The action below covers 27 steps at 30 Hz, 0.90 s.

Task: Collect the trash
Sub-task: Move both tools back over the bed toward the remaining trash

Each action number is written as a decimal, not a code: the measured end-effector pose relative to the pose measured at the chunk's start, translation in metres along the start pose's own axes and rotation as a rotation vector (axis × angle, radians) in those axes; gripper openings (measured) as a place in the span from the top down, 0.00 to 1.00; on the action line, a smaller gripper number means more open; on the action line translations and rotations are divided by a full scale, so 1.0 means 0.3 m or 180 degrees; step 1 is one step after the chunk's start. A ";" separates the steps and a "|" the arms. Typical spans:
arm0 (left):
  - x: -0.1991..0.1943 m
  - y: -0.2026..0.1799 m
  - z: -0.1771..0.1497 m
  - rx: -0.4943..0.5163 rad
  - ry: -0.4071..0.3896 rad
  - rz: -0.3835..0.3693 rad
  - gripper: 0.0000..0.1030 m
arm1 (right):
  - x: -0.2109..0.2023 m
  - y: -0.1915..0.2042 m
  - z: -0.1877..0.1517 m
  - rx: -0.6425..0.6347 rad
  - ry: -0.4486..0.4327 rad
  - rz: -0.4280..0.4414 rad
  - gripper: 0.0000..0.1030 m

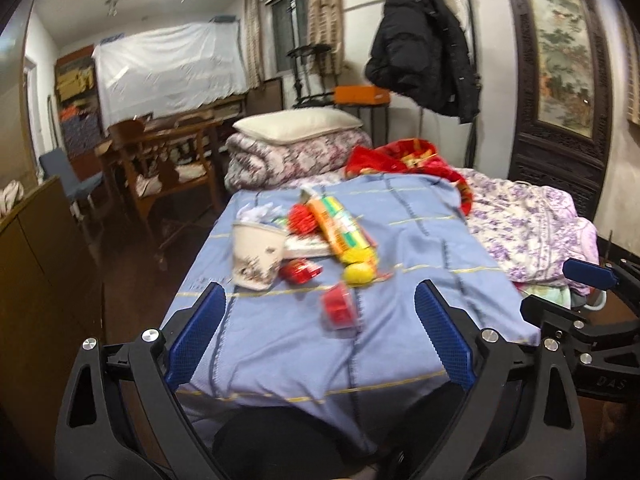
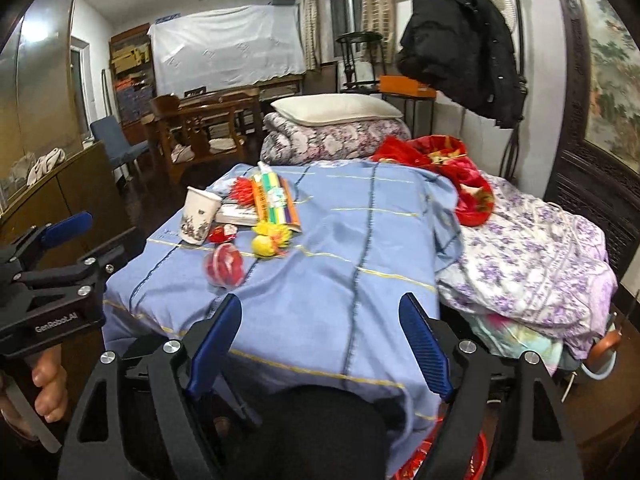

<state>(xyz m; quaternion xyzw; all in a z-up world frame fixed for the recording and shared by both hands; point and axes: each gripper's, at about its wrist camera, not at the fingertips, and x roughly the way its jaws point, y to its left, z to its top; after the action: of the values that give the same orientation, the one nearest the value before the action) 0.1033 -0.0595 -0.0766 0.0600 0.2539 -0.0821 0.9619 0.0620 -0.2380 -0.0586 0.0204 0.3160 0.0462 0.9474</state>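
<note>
Trash lies clustered on the blue blanket (image 1: 400, 248) of the bed: paper cup (image 1: 256, 256) leftmost, red wrapper (image 1: 300, 270) beside it, orange packet (image 1: 340, 228), yellow wrapper (image 1: 358, 270), red plastic cup (image 1: 340, 306) nearest; left tongs (image 1: 320, 332) spread, empty; right tongs (image 2: 320, 332) spread, empty.

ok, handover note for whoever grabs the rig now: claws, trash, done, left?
Left claw: open, empty, held short of the trash.
Right claw: open, empty, beside the left.
Trash lies clustered on the blue blanket: paper cup stuffed with tissue, red clear-lidded tub nearest, yellow wrapper, small red packet, orange striped pack lying on a book, red crinkled wrapper.
Red basket shows at the bed's near edge, contents not clear.
Done: cannot tell.
Left: every piece on the blanket.
</note>
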 end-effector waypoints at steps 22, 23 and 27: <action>0.256 0.192 0.016 -0.0262 0.0472 0.0207 0.11 | 0.302 0.120 0.118 0.0015 0.0412 0.0197 0.23; 0.266 0.193 0.021 -0.0264 0.0484 0.0206 0.11 | 0.312 0.118 0.123 0.0024 0.0424 0.0199 0.23; 0.309 0.214 0.038 -0.0279 0.0522 0.0210 0.11 | 0.344 0.111 0.146 0.0049 0.0458 0.0211 0.23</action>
<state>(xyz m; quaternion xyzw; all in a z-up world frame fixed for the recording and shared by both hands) 0.2005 -0.0101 -0.1082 0.0327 0.3330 -0.0339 0.9417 0.1682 -0.1949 -0.0829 0.0348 0.3827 0.0764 0.9201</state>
